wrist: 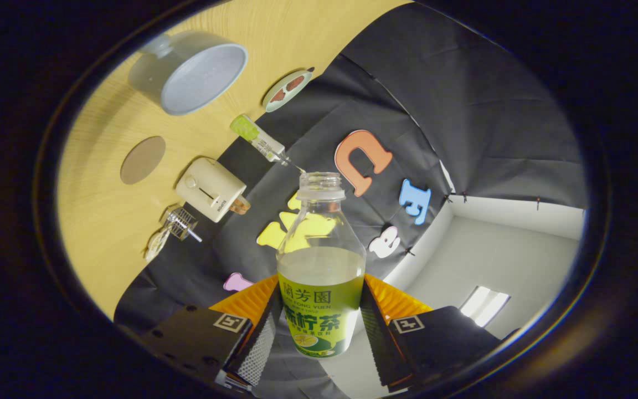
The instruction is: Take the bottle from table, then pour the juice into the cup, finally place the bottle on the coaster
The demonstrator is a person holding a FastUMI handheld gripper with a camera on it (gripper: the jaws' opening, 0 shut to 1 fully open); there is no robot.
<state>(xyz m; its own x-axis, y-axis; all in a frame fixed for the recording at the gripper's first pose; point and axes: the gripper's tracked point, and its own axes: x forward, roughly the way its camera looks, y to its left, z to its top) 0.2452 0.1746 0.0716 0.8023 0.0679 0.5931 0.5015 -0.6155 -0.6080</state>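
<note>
My gripper (319, 321) is shut on a clear, uncapped bottle (320, 266) with a green label; both fingers press its labelled sides. Pale yellow-green juice fills it to roughly mid-height. The bottle is lifted off the wooden table (103, 183), and the view is rolled so the tabletop stands to the left of the fingers. A pale grey cup (189, 72) stands on the table far beyond the bottle's mouth and to its left, its opening facing the camera. A round brown coaster (142, 159) lies flat on the wood between the cup and the near table edge.
A cream cylindrical device (211, 189) sits beside the coaster. A small green-capped tube (261, 141) and a round dish with reddish contents (287, 90) lie near the black cloth wall. A small wire-and-glass item (174, 227) rests close to the device. A white wall and floor show to the right.
</note>
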